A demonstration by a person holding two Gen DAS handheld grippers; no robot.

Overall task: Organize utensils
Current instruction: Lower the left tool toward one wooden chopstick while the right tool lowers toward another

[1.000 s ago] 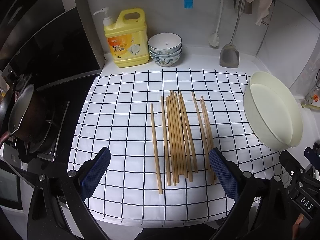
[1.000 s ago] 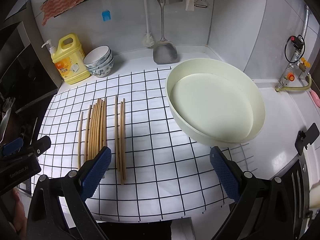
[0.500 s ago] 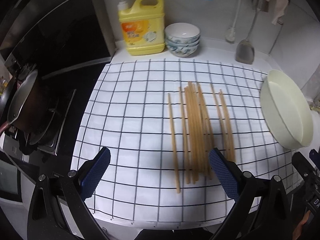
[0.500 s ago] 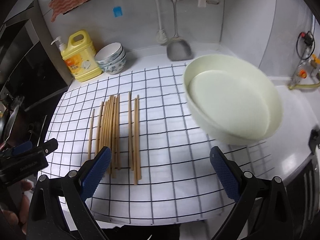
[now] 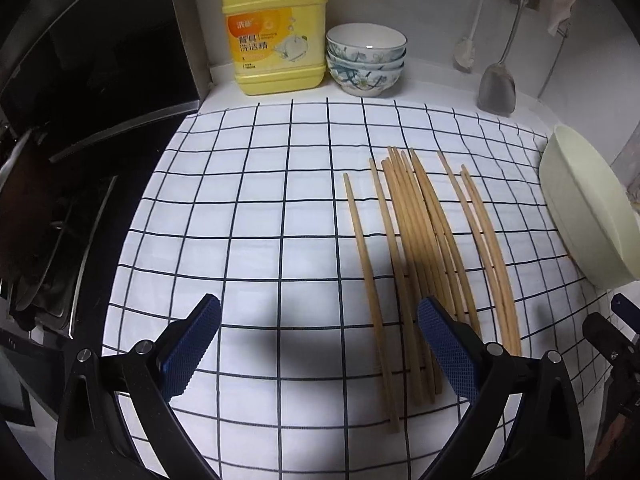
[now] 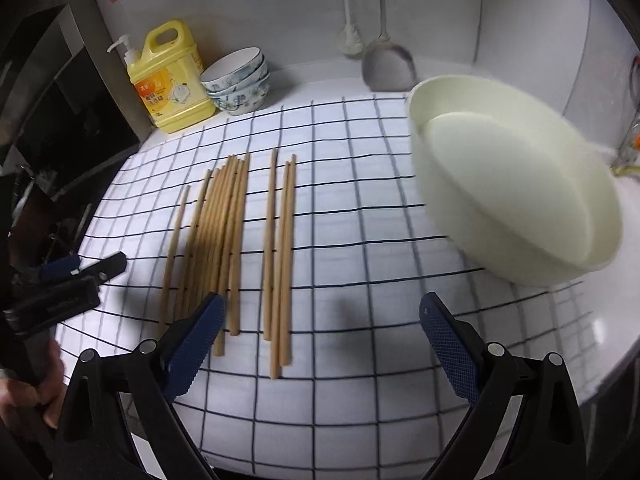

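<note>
In the left wrist view, our left gripper (image 5: 318,350) hung empty with its jaws spread wide, the chopsticks (image 5: 416,240) lying on the checked cloth (image 5: 256,208) to its right. In the right wrist view, our right gripper (image 6: 320,346) also gaped empty; the chopsticks (image 6: 236,232) lay far left, the basin (image 6: 520,184) far right.

Checked cloth (image 5: 256,216) over white counter (image 6: 624,280)

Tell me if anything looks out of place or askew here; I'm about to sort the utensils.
Only the chopsticks stand out: they lie loose on the checked cloth, unevenly grouped, with one stray at the left, a tight bundle in the middle and three apart at the right, ends not aligned. The cream basin sits upright. Nothing looks spilled or damaged.
</note>
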